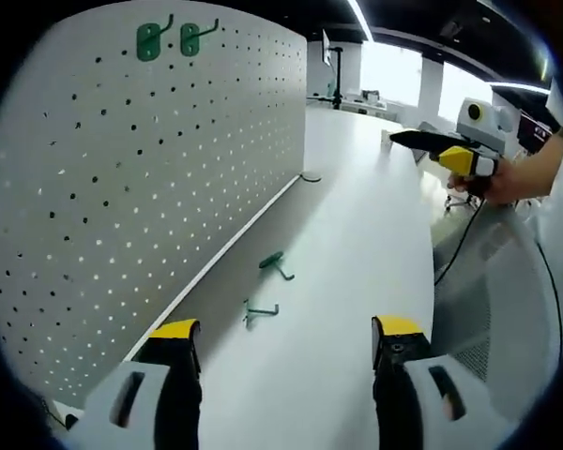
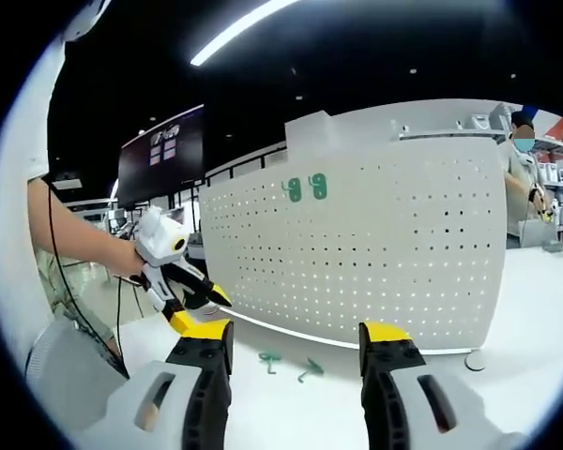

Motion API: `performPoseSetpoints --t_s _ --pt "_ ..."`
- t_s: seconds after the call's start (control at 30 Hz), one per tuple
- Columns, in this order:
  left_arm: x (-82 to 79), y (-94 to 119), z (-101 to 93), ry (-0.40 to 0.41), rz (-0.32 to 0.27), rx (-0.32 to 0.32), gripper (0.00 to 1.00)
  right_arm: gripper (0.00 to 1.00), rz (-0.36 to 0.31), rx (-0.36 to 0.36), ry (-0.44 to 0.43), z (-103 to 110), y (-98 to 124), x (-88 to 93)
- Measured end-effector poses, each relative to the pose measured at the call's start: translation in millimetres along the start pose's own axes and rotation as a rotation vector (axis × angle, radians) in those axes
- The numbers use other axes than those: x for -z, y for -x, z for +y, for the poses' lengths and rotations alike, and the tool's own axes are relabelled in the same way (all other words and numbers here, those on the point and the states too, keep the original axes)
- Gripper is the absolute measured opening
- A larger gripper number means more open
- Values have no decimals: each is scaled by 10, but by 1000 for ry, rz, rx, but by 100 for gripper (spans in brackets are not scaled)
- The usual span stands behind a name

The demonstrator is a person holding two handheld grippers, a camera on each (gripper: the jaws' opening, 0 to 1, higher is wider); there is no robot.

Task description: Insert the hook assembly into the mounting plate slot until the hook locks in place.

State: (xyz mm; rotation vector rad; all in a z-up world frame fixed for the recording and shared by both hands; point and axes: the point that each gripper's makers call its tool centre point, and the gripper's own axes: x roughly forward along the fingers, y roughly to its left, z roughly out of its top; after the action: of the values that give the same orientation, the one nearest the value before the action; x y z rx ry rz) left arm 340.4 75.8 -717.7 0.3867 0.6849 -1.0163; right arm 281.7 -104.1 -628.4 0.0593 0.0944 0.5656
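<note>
Low centre of the left gripper view: two loose green metal hooks (image 1: 274,265) on the white surface (image 1: 357,206), below the white perforated pegboard (image 1: 169,159). Left tongs (image 1: 286,339) and right tongs (image 2: 295,347) wide apart, empty. Best to pinch one hook's backplate squarely, keeping prongs facing the board.

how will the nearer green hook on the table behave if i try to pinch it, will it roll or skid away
The nearer green hook looks thin and stiff, probably light. Its bent arm should stop rolling, but on the smooth white table it may skid or spin. The open left tool has little to pinch.
</note>
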Motion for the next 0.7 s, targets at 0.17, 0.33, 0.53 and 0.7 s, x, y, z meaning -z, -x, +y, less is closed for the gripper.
performPoseSetpoints --t_s 0.17,0.33,0.53,0.7 --pt "70 -83 9 -25 49 14 76 52 1 -1 3 7 3 0" --pt "71 -165 42 -38 73 21 74 51 1 -2 5 16 -5 -1" --pt "110 -266 75 -50 116 32 73 51 0 -3 7 18 -26 -11" --pt "154 -382 89 -45 149 55 72 51 2 -1 -3 -9 -36 -6"
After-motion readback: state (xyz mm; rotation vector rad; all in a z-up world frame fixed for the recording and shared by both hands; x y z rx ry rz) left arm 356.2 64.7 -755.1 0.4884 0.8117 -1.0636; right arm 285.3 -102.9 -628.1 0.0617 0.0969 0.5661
